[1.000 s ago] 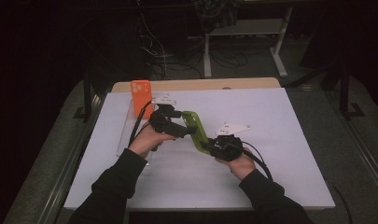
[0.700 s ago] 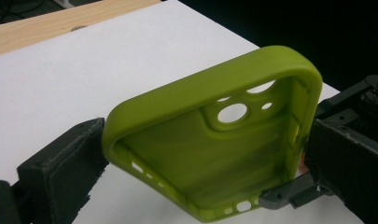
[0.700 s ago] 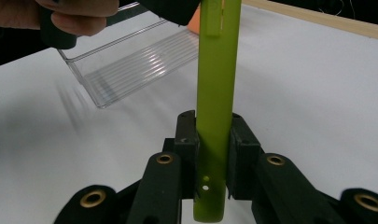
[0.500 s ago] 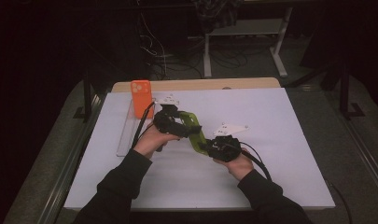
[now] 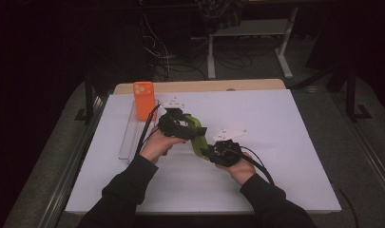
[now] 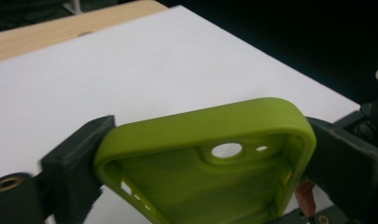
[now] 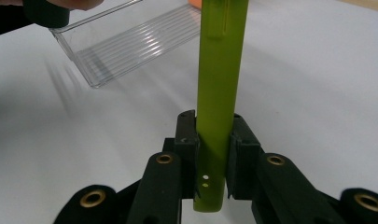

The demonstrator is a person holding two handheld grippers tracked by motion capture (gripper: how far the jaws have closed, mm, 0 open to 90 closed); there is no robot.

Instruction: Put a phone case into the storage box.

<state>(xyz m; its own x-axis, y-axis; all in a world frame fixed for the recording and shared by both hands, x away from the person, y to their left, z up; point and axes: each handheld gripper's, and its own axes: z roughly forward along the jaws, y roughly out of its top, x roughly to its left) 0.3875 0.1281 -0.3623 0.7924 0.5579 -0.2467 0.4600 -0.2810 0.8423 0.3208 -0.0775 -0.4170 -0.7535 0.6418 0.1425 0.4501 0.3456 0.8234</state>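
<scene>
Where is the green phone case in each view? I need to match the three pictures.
High view: green case at table centre, held between the left gripper and right gripper.
Left gripper view: lower centre, open inside facing the camera, gripped across its width by both jaws.
Right gripper view: upright edge-on strip at centre, clamped near its lower end.
Shared landmark: the white tabletop.

**Case between two tools at mid-tabletop**

On the tabletop (image 5: pixel 285 142), the phone case (image 5: pixel 197 135) sits between the left tool (image 5: pixel 178 127) and the right tool (image 5: pixel 217 153). Left of them lies a tray (image 5: pixel 129 137); at its far end stands a phone (image 5: pixel 144 99).
</scene>
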